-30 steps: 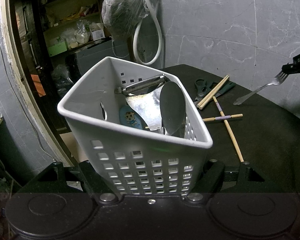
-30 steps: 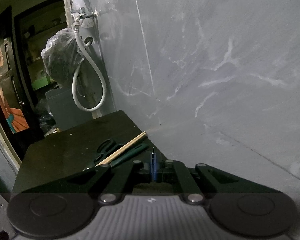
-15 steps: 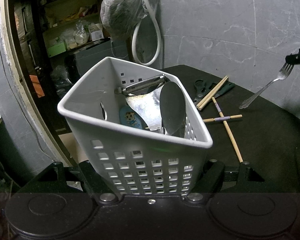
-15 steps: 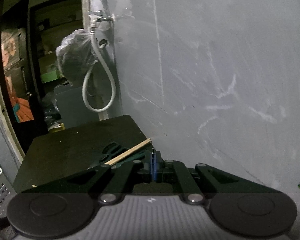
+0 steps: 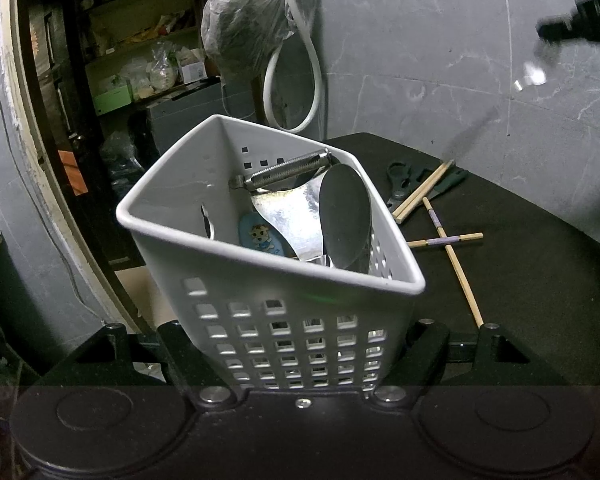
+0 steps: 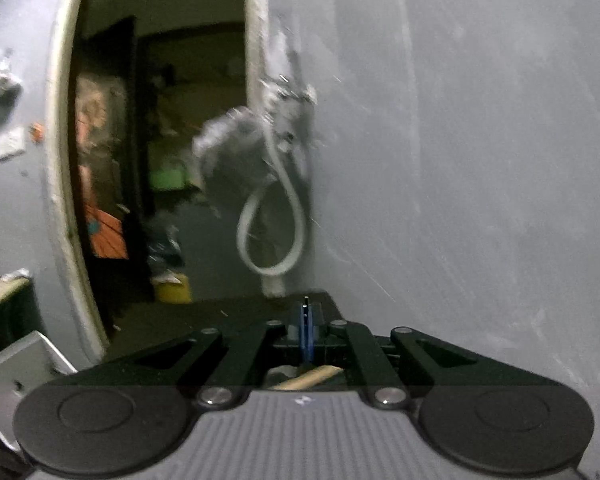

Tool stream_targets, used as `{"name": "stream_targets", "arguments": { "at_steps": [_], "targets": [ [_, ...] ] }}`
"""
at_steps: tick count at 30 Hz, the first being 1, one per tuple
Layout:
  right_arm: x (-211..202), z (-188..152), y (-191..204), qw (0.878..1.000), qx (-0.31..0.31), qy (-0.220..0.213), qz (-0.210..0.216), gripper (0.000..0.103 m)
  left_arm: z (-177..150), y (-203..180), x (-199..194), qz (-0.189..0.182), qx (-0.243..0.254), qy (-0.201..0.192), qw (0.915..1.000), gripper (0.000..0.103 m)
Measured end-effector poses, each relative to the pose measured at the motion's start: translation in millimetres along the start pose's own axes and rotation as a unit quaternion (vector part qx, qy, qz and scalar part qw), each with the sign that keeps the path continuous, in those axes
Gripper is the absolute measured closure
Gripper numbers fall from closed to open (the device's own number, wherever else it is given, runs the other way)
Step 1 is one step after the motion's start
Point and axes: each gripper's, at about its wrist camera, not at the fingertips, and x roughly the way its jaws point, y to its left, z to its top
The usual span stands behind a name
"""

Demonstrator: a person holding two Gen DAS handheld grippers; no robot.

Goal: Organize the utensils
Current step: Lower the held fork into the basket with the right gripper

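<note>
My left gripper (image 5: 300, 332) is shut on a white perforated utensil basket (image 5: 228, 280), held at the near left end of the black table (image 5: 540, 264). The basket holds a peeler (image 5: 284, 170), a large metal spoon (image 5: 346, 216), a metal spatula and a blue cartoon-printed piece. My right gripper (image 6: 307, 332) is shut on a metal fork; in the left wrist view the gripper (image 5: 580, 20) is high at the upper right, with the fork (image 5: 500, 104) hanging from it as a motion-blurred streak. Wooden chopsticks (image 5: 444, 240) and dark scissors (image 5: 404, 178) lie on the table.
A grey marbled wall (image 5: 460, 60) runs behind the table. A plastic bag (image 5: 244, 28) and a white hose (image 5: 312, 80) hang at the wall corner. A doorway with cluttered shelves (image 5: 132, 68) opens at the left. The basket's corner shows in the right wrist view (image 6: 16, 364).
My right gripper has lifted the fork upward and swung left; its view is now blurred and faces the doorway. The left gripper and basket have stayed still.
</note>
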Motion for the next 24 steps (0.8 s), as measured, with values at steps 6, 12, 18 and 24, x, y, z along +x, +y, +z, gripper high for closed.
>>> {"name": "stream_targets", "arguments": {
  "at_steps": [6,12,18,24],
  "targets": [
    [-9,33,21,0.996,-0.014,-0.046,0.071,0.101,0,0,0,0.0,-0.001,0.0,1.0,0.025],
    [-14,58,46,0.987,-0.041,-0.083,0.134,0.101,0,0,0,-0.001,-0.001,-0.001,1.0,0.025],
    [-21,66,70,0.975,-0.065,-0.099,0.188,0.101,-1,0,-1,-0.001,-0.001,-0.002,1.0,0.025],
    [-23,64,93,0.964,-0.089,-0.099,0.23,0.101,2,-2,-1,0.0,-0.001,-0.003,1.0,0.025]
  ]
}}
